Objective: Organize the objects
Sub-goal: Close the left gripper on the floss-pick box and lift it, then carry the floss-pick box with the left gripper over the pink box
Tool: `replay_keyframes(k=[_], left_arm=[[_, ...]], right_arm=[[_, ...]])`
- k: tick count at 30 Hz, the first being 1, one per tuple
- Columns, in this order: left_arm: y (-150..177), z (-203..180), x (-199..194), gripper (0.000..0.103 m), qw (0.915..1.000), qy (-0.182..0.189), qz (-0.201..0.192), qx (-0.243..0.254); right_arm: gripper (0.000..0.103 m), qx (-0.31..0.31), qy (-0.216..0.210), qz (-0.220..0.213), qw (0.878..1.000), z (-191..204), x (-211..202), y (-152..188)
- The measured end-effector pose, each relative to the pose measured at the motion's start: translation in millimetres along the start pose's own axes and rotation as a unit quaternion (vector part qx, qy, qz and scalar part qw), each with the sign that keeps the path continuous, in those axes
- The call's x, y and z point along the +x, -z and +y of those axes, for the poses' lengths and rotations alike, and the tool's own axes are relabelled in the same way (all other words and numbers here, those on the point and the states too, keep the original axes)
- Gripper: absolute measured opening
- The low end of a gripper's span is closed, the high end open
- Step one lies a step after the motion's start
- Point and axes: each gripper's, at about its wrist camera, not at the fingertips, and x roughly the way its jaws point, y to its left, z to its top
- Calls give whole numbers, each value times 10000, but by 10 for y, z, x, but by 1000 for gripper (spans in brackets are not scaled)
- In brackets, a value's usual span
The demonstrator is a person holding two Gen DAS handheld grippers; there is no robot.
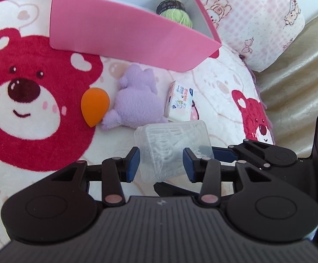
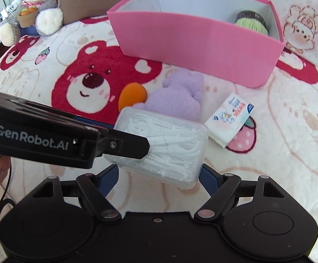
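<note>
My left gripper [image 1: 161, 163]: jaws apart, blue pads either side of the clear floss-pick box [image 1: 172, 149]; whether they touch its sides I cannot tell.
My right gripper [image 2: 159, 175]: jaws spread wide around the near end of the same box [image 2: 165, 146], pads close to its corners, contact unclear.
Clear floss-pick box: lies on the bear blanket [image 2: 279, 153], full of white picks, between both my grippers; my left gripper's finger crosses in front of it in the right wrist view.
Just beyond: purple plush [image 1: 134, 100] with an orange makeup sponge [image 1: 94, 106] touching its left side, and a small tissue pack [image 1: 179, 100] near its right.
Farther back: pink box [image 1: 124, 35], open on top, with a green yarn ball [image 1: 175, 11] in its right corner.
Far left corner: grey bunny plush [image 2: 41, 4] sitting upright.
</note>
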Motion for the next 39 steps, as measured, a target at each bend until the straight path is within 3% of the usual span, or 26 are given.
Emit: replay_keyframes(k=[19,39], left_arm=[[-95,-216,-534,42,9968,-89,-490,628],[-260,-277,-1125,42,9953,13,-710,660]], right_arm=[[85,114,-82,-899,9959,157,-408,-56],[85,-70,-2,-1311,9913,476,-857,-284]])
